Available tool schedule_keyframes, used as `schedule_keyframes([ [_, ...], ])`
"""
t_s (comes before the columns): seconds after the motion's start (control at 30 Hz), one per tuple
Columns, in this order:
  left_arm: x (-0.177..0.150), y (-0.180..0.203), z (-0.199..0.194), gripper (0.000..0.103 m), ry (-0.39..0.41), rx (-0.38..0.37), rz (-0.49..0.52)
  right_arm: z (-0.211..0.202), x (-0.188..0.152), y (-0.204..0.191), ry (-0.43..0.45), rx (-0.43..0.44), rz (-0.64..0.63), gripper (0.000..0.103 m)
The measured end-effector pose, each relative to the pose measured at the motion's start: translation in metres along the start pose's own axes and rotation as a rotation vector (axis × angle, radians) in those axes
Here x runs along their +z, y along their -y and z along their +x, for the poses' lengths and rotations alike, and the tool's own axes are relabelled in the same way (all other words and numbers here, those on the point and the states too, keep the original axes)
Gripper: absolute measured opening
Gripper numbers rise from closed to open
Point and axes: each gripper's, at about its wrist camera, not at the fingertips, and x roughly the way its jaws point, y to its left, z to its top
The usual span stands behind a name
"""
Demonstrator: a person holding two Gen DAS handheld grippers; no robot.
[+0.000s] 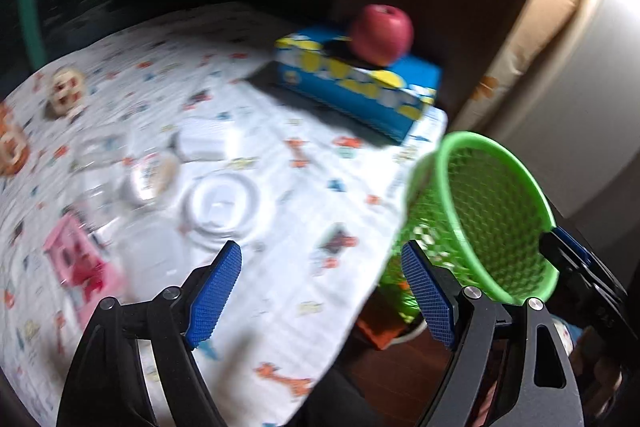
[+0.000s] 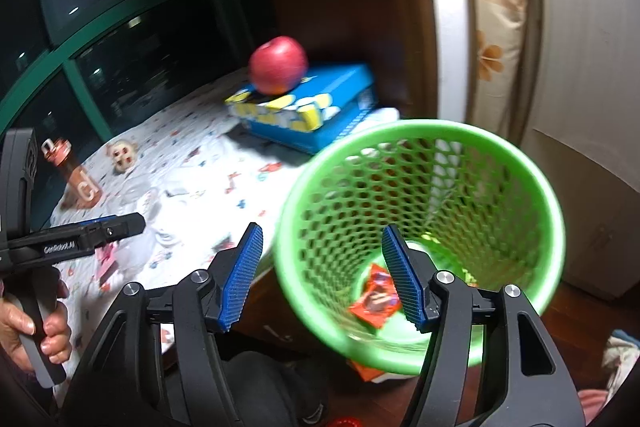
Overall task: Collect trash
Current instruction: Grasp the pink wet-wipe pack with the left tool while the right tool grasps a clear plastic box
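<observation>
A green mesh waste basket (image 2: 420, 239) stands beside the table's right edge; it also shows in the left wrist view (image 1: 480, 219). A red-orange wrapper (image 2: 376, 297) lies on its bottom. My right gripper (image 2: 322, 277) is open and empty above the basket's near rim. My left gripper (image 1: 322, 293) is open and empty over the table's near edge; it also shows in the right wrist view (image 2: 100, 227). Trash on the patterned cloth (image 1: 280, 187): a white round lid (image 1: 222, 205), a clear plastic cup (image 1: 150, 175), a pink packet (image 1: 80, 267).
A red apple (image 1: 382, 33) sits on a blue and yellow box (image 1: 360, 87) at the table's far right. A small skull-like toy (image 1: 66, 93) and an orange bottle (image 2: 76, 171) stand at the far left. A wall and curtain are at right.
</observation>
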Motion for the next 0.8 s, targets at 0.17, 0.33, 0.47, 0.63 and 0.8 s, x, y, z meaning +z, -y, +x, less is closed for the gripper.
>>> schedule_keyframes([
  [0.17, -0.005, -0.066, -0.013, 0.084, 0.023, 0.137, -0.134, 0.011, 0.001, -0.033, -0.019, 0.053, -0.053, 0.063],
  [0.33, -0.014, -0.143, -0.015, 0.091, 0.004, 0.232, -0.317, 0.019, 0.001, -0.06, -0.03, 0.101, -0.085, 0.065],
  [0.47, -0.024, -0.197, -0.003, 0.092, -0.05, 0.228, -0.465, 0.026, -0.001, -0.083, -0.044, 0.136, -0.121, 0.065],
  [0.63, -0.024, -0.226, 0.009, 0.094, -0.078, 0.258, -0.539, 0.035, -0.003, -0.105, -0.065, 0.167, -0.151, 0.066],
  [0.8, -0.021, -0.229, 0.022, 0.095, -0.105, 0.261, -0.547, 0.046, -0.006, -0.12, -0.09, 0.191, -0.17, 0.066],
])
